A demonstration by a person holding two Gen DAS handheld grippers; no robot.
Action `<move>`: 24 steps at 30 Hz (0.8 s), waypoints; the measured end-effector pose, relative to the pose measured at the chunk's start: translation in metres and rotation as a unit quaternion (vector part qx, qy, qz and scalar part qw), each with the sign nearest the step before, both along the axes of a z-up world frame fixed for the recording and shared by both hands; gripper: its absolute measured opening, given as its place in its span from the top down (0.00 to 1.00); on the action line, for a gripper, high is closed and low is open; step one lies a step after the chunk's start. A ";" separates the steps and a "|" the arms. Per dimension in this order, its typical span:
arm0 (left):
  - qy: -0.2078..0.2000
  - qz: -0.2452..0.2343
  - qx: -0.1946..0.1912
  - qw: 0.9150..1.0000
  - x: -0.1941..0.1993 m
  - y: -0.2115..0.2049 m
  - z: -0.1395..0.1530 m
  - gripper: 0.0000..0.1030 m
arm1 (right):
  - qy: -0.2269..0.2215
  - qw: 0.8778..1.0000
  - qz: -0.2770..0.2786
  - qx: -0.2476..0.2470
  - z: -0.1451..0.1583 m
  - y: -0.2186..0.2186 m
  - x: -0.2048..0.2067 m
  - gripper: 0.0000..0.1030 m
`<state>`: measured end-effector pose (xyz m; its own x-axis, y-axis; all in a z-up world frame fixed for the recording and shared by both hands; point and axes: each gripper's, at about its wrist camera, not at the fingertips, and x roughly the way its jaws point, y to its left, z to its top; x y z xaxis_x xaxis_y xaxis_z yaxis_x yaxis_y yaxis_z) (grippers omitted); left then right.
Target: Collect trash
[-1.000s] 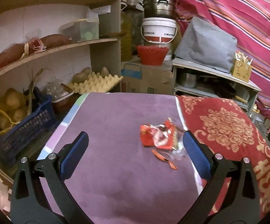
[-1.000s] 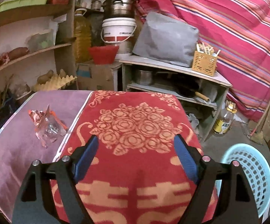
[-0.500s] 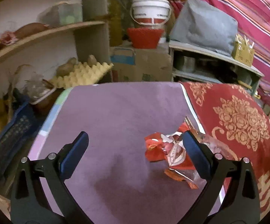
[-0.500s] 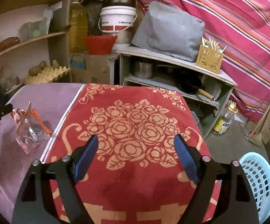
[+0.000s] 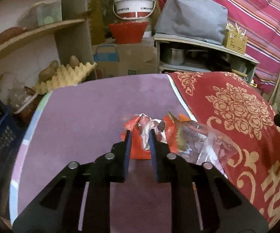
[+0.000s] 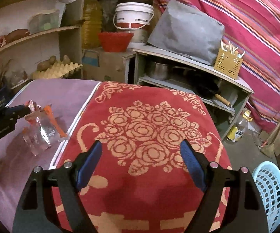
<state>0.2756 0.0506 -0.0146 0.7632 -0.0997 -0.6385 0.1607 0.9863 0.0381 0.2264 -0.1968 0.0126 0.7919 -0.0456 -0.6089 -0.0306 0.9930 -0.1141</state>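
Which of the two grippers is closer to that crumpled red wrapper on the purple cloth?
The left. The left gripper is shut on the red wrapper. The right gripper hangs open over the red rose-patterned cloth, well off to the wrapper's right.

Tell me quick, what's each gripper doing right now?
Left gripper: closed on the red wrapper.
Right gripper: open, holding nothing, above the red cloth.

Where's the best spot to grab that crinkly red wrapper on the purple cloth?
Grip the crumpled red and white snack wrapper at its raised folded ridge, coming from the near side, angled down. The rest lies flat on the purple cloth, so only the ridge fits between the fingers. The left gripper is already shut there.
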 end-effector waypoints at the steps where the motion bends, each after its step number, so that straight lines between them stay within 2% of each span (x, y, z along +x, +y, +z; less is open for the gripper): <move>1: -0.001 0.003 0.004 1.000 -0.001 0.002 0.002 1.00 | -0.001 1.000 0.002 0.000 0.001 0.003 -0.001 0.21; 7: -0.024 0.019 0.015 0.999 -0.022 0.023 0.018 1.00 | -0.008 1.000 0.024 0.001 0.005 0.025 -0.006 0.21; 12: -0.017 0.038 0.031 0.999 -0.028 0.044 0.019 0.98 | 0.000 0.999 0.031 0.007 0.002 0.042 -0.008 0.21; 13: -0.014 0.041 0.028 0.999 -0.026 0.047 0.019 0.92 | -0.001 1.000 0.030 0.008 0.002 0.043 -0.008 0.21; 14: -0.007 0.045 0.019 0.999 -0.022 0.049 0.020 0.69 | -0.002 1.000 0.029 0.008 0.003 0.043 -0.009 0.21; 15: -0.007 0.048 0.012 0.999 -0.021 0.049 0.021 0.40 | -0.003 1.000 0.027 0.010 0.004 0.042 -0.010 0.21; 17: -0.020 0.056 0.006 0.998 -0.017 0.045 0.024 0.24 | -0.003 1.000 0.019 0.012 0.005 0.035 -0.010 0.21; 24: -0.001 0.036 -0.020 0.999 0.018 0.012 0.019 0.20 | 0.014 0.999 -0.011 0.027 -0.002 0.002 -0.005 0.21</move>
